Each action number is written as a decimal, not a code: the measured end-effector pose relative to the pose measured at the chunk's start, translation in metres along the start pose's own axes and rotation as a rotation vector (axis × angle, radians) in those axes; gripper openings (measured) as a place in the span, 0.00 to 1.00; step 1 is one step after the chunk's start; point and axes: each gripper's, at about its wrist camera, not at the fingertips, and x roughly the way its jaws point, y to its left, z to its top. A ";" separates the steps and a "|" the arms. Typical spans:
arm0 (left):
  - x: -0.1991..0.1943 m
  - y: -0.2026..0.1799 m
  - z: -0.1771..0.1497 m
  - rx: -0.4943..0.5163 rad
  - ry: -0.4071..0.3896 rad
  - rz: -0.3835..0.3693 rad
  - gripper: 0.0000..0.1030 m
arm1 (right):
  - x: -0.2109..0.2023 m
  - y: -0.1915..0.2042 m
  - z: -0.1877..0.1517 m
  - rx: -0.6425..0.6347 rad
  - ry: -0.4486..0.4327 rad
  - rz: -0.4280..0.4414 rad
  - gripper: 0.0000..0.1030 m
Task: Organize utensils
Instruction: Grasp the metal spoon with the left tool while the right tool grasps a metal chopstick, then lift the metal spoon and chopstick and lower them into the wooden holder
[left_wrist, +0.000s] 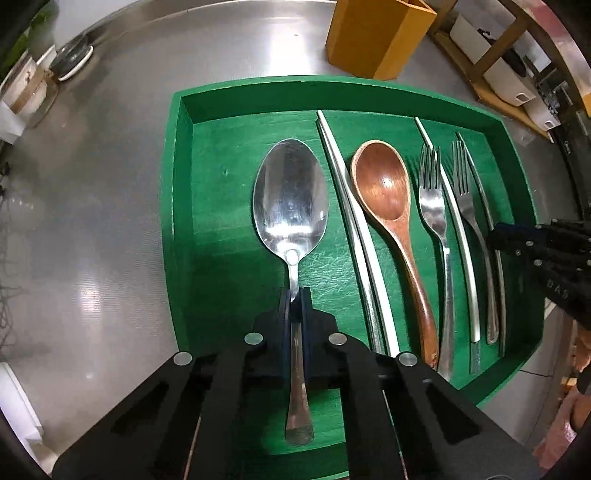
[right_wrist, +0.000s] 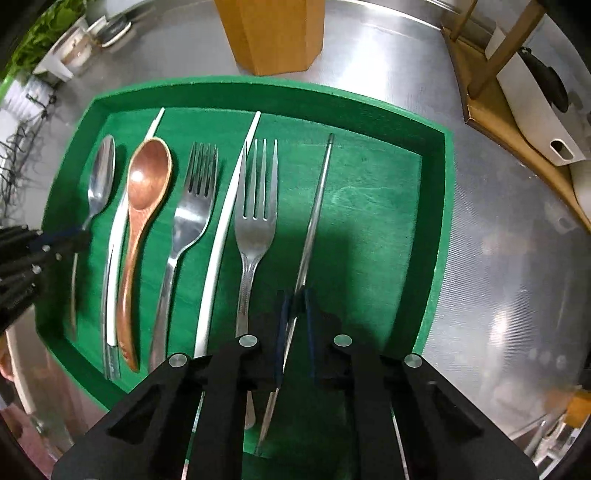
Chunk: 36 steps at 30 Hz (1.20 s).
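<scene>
A green tray (left_wrist: 177, 184) (right_wrist: 443, 221) lies on a steel counter with utensils side by side. My left gripper (left_wrist: 294, 295) (right_wrist: 79, 236) is shut on the handle of a large metal spoon (left_wrist: 290, 195) (right_wrist: 101, 181), at the tray's left. My right gripper (right_wrist: 295, 295) (left_wrist: 495, 236) is shut on a thin metal chopstick (right_wrist: 317, 199) (left_wrist: 476, 177), the rightmost piece. Between them lie a wooden spoon (left_wrist: 384, 184) (right_wrist: 147, 177), two forks (right_wrist: 195, 206) (right_wrist: 256, 206) and white chopsticks (right_wrist: 225, 221). Both grippers point down into the tray.
A tall yellow-brown wooden holder (left_wrist: 376, 33) (right_wrist: 273, 33) stands just behind the tray. A wooden rack with white items (right_wrist: 517, 92) sits at the right. Jars and small containers (left_wrist: 74, 59) crowd the back left, with green leaves (right_wrist: 44, 33) beyond.
</scene>
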 end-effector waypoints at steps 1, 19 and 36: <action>0.000 0.002 0.000 0.000 0.001 -0.007 0.04 | 0.000 0.003 0.001 -0.001 0.002 -0.007 0.08; -0.025 0.001 -0.007 0.018 -0.109 -0.062 0.03 | -0.040 -0.010 -0.008 0.025 -0.104 0.141 0.05; -0.094 -0.026 0.023 0.028 -0.687 -0.210 0.03 | -0.082 -0.030 0.020 0.034 -0.656 0.234 0.05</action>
